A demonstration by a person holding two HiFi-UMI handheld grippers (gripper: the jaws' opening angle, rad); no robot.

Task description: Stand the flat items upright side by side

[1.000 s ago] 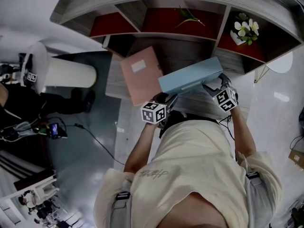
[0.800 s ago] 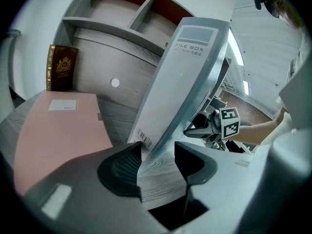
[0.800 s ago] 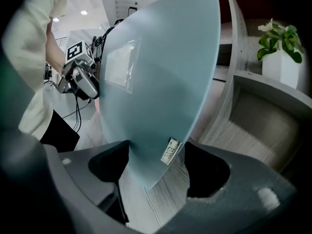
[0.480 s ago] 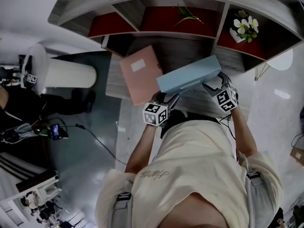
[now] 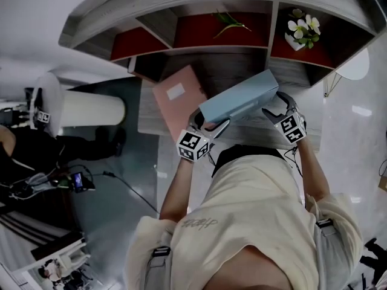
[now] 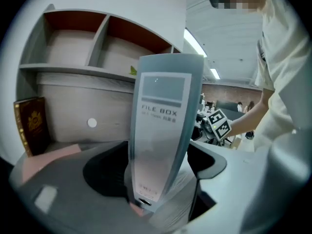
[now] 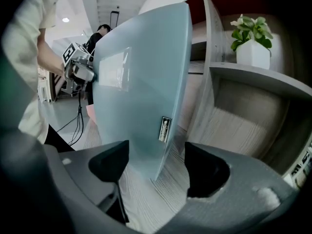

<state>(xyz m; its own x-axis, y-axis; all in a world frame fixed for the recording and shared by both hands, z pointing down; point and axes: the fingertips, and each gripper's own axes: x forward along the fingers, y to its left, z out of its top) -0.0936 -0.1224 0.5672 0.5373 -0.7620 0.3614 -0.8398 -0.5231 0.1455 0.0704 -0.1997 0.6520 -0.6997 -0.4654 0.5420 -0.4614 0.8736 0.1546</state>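
Note:
A pale blue file box stands tilted on the wooden desk, its labelled spine facing my left gripper. My left gripper is at the box's near left end. Its jaws are opening, with the spine standing between them. My right gripper is at the right end. It is open, and the box's lower edge sits in the gap, clear of both pads. A pink file box lies flat to the left of the blue one, and its corner shows beside my left jaw.
Shelf cubbies with red backs run along the back of the desk. A white potted plant fills the right cubby and a green sprig lies in the middle one. A dark red book stands at the left. A white cylinder is off to the left.
My left gripper's jaws have spread apart around the blue box's end. The box has tipped slightly steeper. The right gripper has hardly moved.

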